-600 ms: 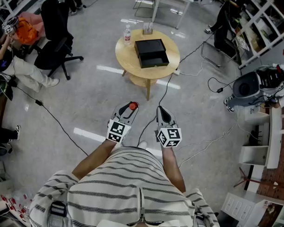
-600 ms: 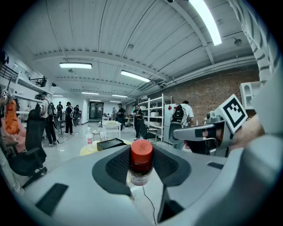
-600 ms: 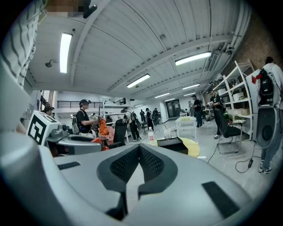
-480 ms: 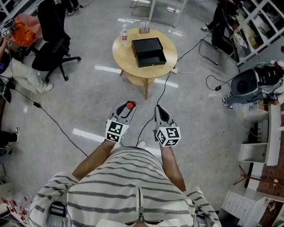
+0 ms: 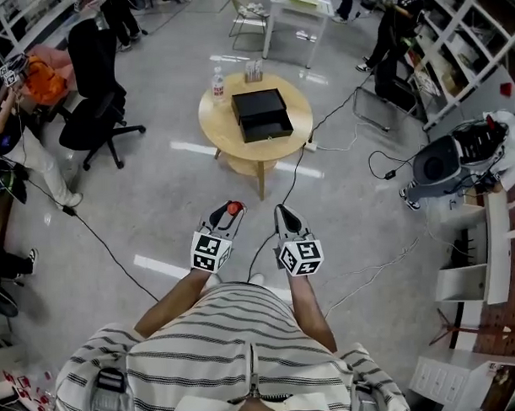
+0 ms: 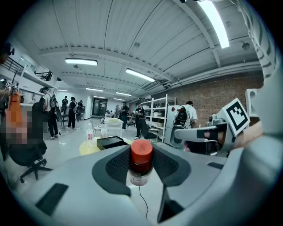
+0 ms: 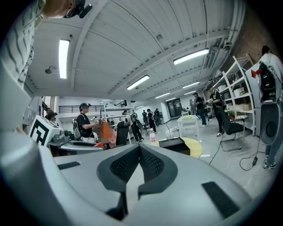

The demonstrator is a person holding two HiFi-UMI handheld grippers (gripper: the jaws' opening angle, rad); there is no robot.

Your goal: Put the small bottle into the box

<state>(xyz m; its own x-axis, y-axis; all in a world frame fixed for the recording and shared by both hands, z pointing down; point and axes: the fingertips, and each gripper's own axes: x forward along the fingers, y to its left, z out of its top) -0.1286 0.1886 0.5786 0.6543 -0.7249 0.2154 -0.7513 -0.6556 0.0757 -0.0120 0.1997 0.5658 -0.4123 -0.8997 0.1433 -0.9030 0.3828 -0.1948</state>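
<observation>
The small bottle (image 6: pixel 141 162) is pinched by the left gripper (image 5: pixel 225 212), at lower centre. The right gripper (image 5: pixel 282 216) is pressed together, empty.

A round wooden table (image 5: pixel 214 119) stands in the upper middle of the head view on a grey, glossy floor (image 5: pixel 156 195). A black box (image 5: pixel 259 108) sits at its centre. A water bottle (image 5: pixel 218 81) and a clear holder (image 5: pixel 254 72) stand by its far edge.

left gripper (image 5: pixel 227 211): holds small bottle (image 5: pixel 234 208) | box (image 5: pixel 259 114): on round table (image 5: pixel 218 119)
</observation>
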